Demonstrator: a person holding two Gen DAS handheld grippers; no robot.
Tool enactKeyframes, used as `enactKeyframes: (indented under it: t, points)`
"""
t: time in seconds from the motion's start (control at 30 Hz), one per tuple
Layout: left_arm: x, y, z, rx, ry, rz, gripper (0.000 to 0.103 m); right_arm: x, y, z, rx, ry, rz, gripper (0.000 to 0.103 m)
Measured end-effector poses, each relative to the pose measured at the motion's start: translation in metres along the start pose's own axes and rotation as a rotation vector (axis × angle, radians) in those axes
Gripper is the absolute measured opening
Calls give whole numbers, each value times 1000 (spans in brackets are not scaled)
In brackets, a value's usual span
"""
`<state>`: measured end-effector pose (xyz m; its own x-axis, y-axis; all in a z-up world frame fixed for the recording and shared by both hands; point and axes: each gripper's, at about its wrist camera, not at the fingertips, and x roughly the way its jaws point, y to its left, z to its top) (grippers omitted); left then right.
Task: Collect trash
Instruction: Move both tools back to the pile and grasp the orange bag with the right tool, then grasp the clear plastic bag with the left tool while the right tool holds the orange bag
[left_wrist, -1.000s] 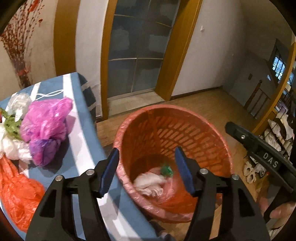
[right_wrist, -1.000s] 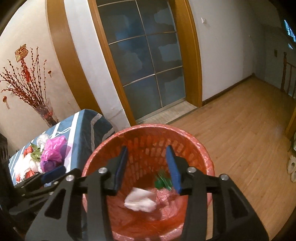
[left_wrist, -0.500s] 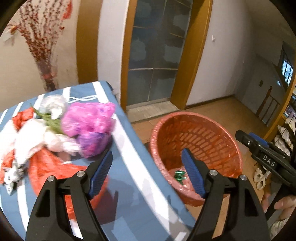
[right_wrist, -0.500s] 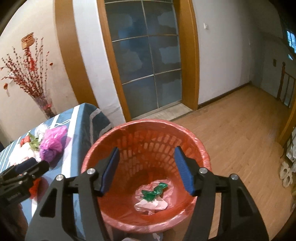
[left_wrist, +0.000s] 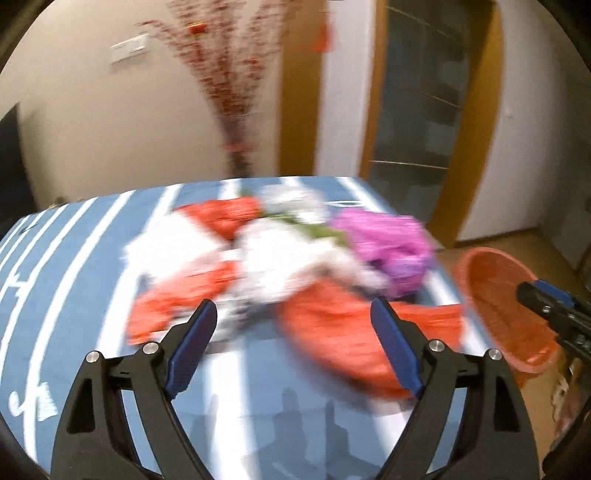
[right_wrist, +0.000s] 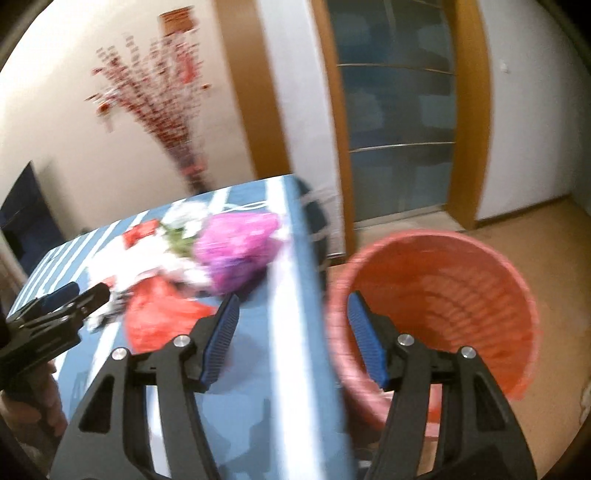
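Observation:
A blurred pile of trash lies on the blue striped table (left_wrist: 74, 258): red plastic bags (left_wrist: 332, 325), white crumpled bags (left_wrist: 280, 258) and a pink-purple bag (left_wrist: 388, 240). My left gripper (left_wrist: 293, 347) is open and empty, just short of the pile. My right gripper (right_wrist: 293, 336) is open and empty above the table's right edge (right_wrist: 295, 295), with the pink-purple bag (right_wrist: 236, 247) and a red bag (right_wrist: 159, 317) ahead on the left. The orange basket (right_wrist: 443, 302) stands on the floor right of the table; it also shows in the left wrist view (left_wrist: 495, 295).
A vase of red branches (left_wrist: 236, 110) stands against the wall behind the table. A glass door in a wooden frame (right_wrist: 399, 110) is behind the basket. Wooden floor (right_wrist: 546, 236) spreads to the right. The left gripper (right_wrist: 51, 314) shows at the right wrist view's left edge.
Both grippers have swung left from the basket toward the table. The trash pile now fills the left wrist view; the basket has slid to the right in both views. Both stay open.

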<state>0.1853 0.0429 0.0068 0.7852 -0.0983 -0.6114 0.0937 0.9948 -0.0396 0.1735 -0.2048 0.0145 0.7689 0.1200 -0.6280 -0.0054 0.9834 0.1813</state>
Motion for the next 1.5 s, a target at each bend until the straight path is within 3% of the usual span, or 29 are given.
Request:
enactKeyframes:
  t: [0.13, 0.3, 0.67, 0.8, 0.87, 0.97, 1.3, 1.5]
  points:
    - [1, 51, -8, -65, 9, 76, 84, 17, 43, 0, -63, 30, 58, 61]
    - [-1, 90, -17, -124, 22, 112, 84, 43, 86, -2, -134, 74, 93, 61]
    - [0, 125, -34, -189, 42, 110, 84, 97, 116, -27, -259, 224, 20, 59]
    - [0, 129, -38, -203, 50, 101, 84, 96, 116, -29, -268, 246, 24, 45]
    - [0, 130, -39, -205, 51, 95, 84, 95, 112, -29, -265, 248, 28, 32]
    - [-1, 129, -39, -204, 49, 91, 84, 87, 108, -28, -248, 245, 42, 25]
    - [-5, 118, -35, -191, 42, 75, 84, 42, 107, -28, -294, 168, 29, 24]
    - [-2, 103, -33, -160, 48, 68, 84, 15, 89, -28, -252, 127, 37, 24]
